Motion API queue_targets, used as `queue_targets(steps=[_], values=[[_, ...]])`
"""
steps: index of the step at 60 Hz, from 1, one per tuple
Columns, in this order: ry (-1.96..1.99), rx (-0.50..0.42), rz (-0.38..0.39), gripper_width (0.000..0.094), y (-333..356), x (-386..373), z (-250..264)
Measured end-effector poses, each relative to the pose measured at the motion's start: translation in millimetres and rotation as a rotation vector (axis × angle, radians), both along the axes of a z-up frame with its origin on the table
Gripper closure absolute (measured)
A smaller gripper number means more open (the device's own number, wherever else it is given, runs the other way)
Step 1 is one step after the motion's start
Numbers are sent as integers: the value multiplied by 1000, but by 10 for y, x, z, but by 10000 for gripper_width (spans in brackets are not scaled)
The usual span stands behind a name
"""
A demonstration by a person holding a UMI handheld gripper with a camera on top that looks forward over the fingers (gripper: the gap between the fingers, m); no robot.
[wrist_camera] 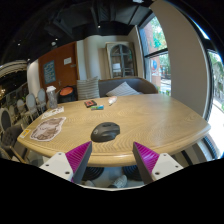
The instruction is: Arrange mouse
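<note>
At the bottom of the frame my gripper (112, 158) shows its two fingers spread wide apart, each with a magenta pad (78, 155) on its inner face, and nothing sits between them. Their tips hang at the near edge of a large wooden table (150, 120) with rounded corners, which fills the middle of the frame.

Just ahead of my fingers, a little left of centre, the mouse (105, 130) lies on the tabletop: a dark, low, oval shape with a small teal patch just in front of it. It is well apart from my fingertips and rests on the table by itself.

Toward the left side of the table a printed sheet or magazine (46, 127) lies flat, with another light paper (52, 111) beyond it. Farther back, near the table's far edge, there are a small dark red object (91, 103) and a white item (112, 100) beside it; I cannot tell what they are.

A row of chairs (30, 104) runs along the left side. Past the table stands a grey sofa (115, 88), with a doorway behind it in the upper centre, and tall bright windows (156, 50) at the upper right.
</note>
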State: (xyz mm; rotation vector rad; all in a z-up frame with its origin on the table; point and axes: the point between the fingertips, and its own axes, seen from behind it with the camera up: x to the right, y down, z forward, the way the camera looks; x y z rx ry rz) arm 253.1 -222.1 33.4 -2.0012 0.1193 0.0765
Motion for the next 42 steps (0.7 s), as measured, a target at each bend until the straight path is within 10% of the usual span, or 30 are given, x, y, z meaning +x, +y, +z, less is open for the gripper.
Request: queue_targets(steps=[29,42], values=[[-17,-194,54,122,1623,-552,-415],[-48,-209,-20,511,1907,-553,-450]])
